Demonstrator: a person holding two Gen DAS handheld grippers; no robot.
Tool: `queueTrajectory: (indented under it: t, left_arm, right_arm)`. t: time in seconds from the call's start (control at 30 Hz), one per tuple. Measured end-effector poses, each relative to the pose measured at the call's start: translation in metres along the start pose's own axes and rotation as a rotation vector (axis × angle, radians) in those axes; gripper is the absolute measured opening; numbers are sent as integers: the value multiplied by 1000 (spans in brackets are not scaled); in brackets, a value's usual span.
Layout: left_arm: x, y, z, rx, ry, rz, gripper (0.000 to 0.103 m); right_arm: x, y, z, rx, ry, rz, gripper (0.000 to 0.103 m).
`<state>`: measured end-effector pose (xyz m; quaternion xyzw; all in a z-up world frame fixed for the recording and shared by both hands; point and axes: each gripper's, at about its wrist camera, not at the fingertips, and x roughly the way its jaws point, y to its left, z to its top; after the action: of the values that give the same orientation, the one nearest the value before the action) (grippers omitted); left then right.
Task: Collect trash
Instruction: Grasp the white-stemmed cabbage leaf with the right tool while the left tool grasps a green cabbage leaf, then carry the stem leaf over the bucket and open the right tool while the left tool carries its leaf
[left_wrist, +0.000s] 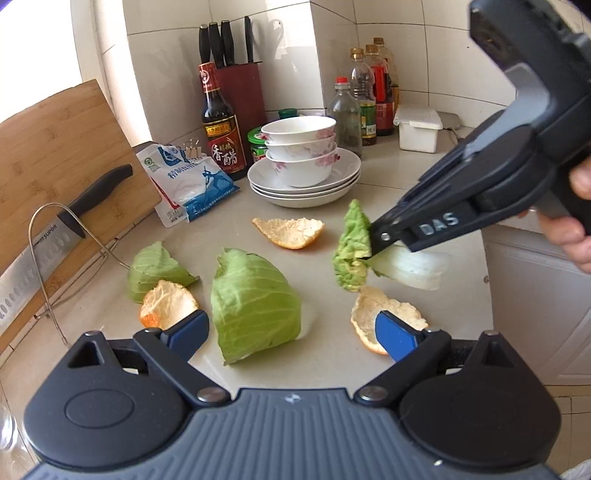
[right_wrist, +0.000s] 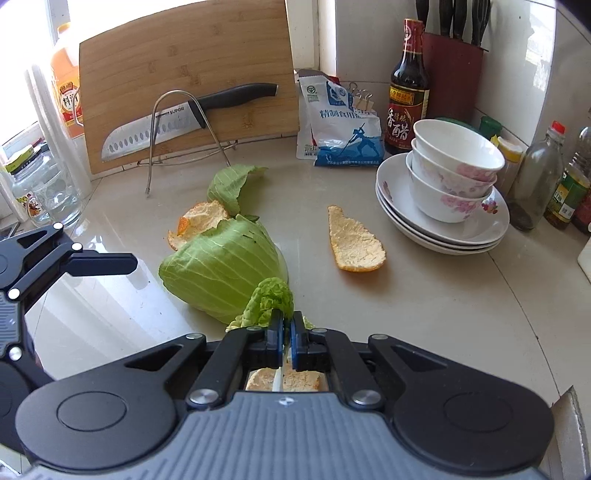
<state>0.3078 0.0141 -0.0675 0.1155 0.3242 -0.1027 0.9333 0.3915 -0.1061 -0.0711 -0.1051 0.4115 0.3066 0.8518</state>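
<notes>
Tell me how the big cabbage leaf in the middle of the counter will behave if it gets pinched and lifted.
The big cabbage leaf looks thin and domed, so probably light. It would likely flex or fold under a pinch. Its smooth, waxy-looking surface might slip between pads.

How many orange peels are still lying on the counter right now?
3. One peel beside the small cabbage leaf, one in front of the stacked plates, one nearest the left gripper's right finger. More could be hidden under the cabbage.

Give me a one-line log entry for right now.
right gripper: shut on napa leaf, lifted | left gripper: open, empty | counter: cabbage pieces, orange peels remain
</notes>
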Motion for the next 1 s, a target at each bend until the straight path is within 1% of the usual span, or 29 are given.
queueTrajectory:
  t: [0.1,0.17,0.23,0.27,0.33,0.43,0.5,0.6,0.63,0.7,0.73,0.8,0.87,1.0]
  left_arm:
    - [13,4,6,9,-9,30,97]
    - [26,4,10,17,2,52,97]
    - [39,2,12,32,6,59,96]
    - [45,1,12,36,12,67,96]
    - [57,-3,13,50,31,77,90]
    - [69,-3,11,54,60,81,74]
    - [72,1,10,37,76,68,56]
    - [72,8,9,-8,80,26,45]
    - [72,8,9,-17,81,17,42]
    - [71,8,8,-22,82,0,27]
    - [70,9,8,-25,82,-10,24]
    - [68,9,8,-32,79,-21,14]
    - [65,11,9,-43,69,-19,7]
    - [59,16,11,-56,60,-28,4]
  right_arm:
    - [-14,-4,-2,4,-17,-11,5]
    - [-20,-7,-4,14,-26,-19,5]
    - [-25,-10,-6,25,-33,-28,5]
    - [-26,-12,-7,30,-34,-34,5]
    - [-29,-17,-10,47,-35,-39,5]
    - [-29,-22,-14,67,-34,-54,5]
    - [-30,-25,-16,81,-33,-59,5]
    - [-31,-28,-20,98,-29,-68,5]
    - [-31,-29,-21,103,-28,-71,5]
    - [-32,-30,-22,109,-25,-75,5]
    - [-32,-30,-23,112,-26,-78,5]
    - [-33,-30,-24,113,-27,-79,5]
    - [-34,-29,-25,115,-28,-82,5]
    - [-37,-27,-26,115,-31,-83,5]
